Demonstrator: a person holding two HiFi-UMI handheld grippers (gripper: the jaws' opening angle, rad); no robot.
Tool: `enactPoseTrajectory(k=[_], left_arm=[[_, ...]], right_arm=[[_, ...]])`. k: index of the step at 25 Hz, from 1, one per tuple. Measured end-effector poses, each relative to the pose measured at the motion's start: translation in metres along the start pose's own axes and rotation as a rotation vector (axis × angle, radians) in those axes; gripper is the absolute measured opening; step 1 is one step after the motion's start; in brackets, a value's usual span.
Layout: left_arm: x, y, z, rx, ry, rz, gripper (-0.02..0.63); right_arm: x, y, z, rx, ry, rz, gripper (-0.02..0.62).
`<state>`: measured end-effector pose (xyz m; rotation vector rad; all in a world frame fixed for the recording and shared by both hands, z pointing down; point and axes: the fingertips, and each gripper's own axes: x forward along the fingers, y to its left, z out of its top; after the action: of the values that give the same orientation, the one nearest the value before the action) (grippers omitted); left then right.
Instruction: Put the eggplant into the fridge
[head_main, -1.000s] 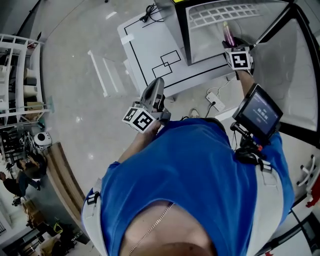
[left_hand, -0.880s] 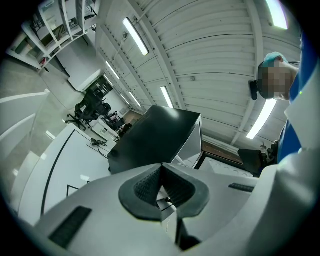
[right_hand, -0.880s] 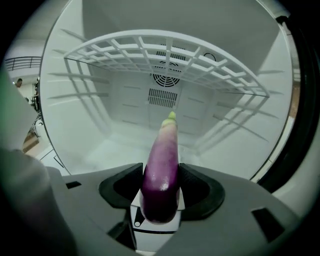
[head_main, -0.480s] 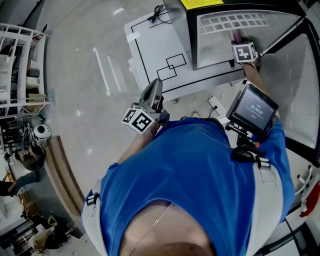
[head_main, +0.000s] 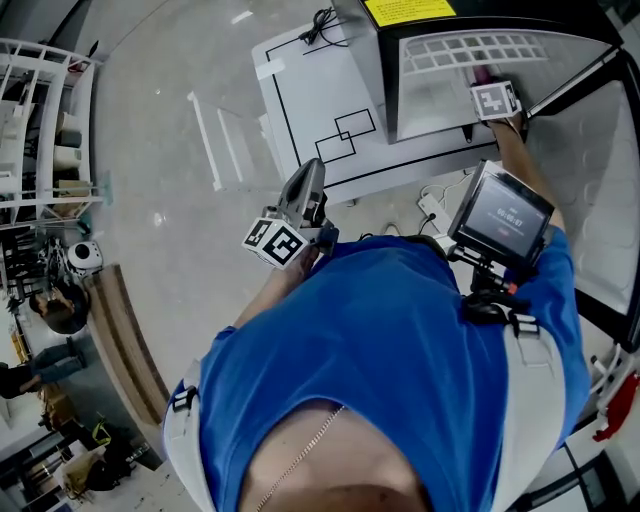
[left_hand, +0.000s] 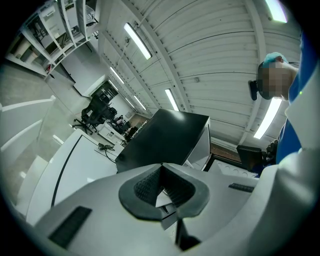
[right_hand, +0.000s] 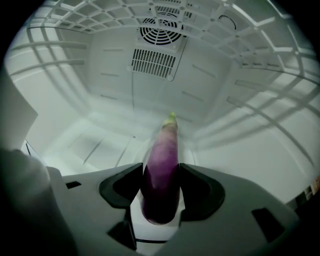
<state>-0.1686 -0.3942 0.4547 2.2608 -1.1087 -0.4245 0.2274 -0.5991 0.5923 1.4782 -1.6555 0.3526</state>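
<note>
Atop fridge (head_main: 432, 98): yellow label (head_main: 410, 10), txt illegible

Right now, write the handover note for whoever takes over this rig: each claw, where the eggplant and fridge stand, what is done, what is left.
Right claw: shut on the eggplant, gripping its thick end, and reaching inside the fridge.
Left claw: shut, empty, held out in front of the person's chest and away from the fridge.
Eggplant: in the right claw, inside the compartment, green tip pointing at the back wall; not released.
Done: eggplant carried into the fridge.
Left: probably set it on the fridge floor, open the right claw and draw it out.
</note>
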Motion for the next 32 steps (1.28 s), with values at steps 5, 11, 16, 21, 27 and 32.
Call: enactPoseTrajectory(k=[5, 11, 16, 21, 27, 32], left_arm=[[-0.005, 0.0, 0.003, 0.007, -0.002, 0.009, 0.009], [-0.008, -0.001, 0.006, 0.014, -0.001, 0.016, 0.009], [-0.01, -0.002, 0.007, 0.01, -0.005, 0.029, 0.008], [-0.011, -0.002, 0.007, 0.011, -0.005, 0.029, 0.009], [-0.009, -0.002, 0.006, 0.015, -0.008, 0.026, 0.009], [-0.009, -0.002, 0.005, 0.005, -0.009, 0.027, 0.009]], right_arm=[[0.005, 0.001, 0.001, -0.016, 0.01, 0.027, 0.232], [0.007, 0.002, 0.004, -0.036, 0.014, 0.044, 0.232], [0.008, 0.001, -0.001, -0.041, 0.038, 0.034, 0.232], [0.008, 0.0, 0.002, -0.058, 0.03, 0.025, 0.232], [0.009, 0.006, 0.007, -0.052, -0.008, 0.052, 0.232], [0.015, 0.004, 0.006, -0.038, -0.033, 0.054, 0.232]])
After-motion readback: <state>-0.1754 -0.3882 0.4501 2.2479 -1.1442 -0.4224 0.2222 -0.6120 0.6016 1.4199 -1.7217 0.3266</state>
